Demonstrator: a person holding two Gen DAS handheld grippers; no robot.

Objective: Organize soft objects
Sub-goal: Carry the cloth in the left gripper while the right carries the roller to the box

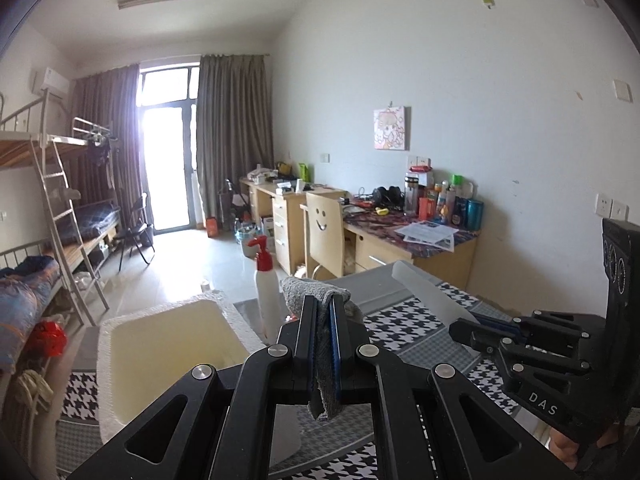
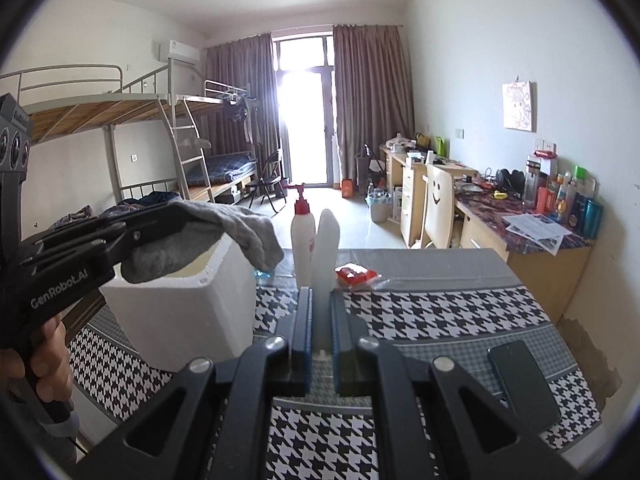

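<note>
Grey cloth (image 2: 224, 236) clamped in left gripper (image 1: 323, 332) jaws, hanging over the near rim of white foam box (image 2: 180, 304) at the bench's left edge, box directly below it. Right gripper (image 2: 321, 332) jaws closed on a translucent white soft piece (image 2: 326, 248), long axis upright. Houndstooth-covered bench (image 2: 440, 316); pump bottle (image 2: 302, 236), phone (image 2: 520, 384); dorm room, bunk beds (image 2: 120, 120).
</note>
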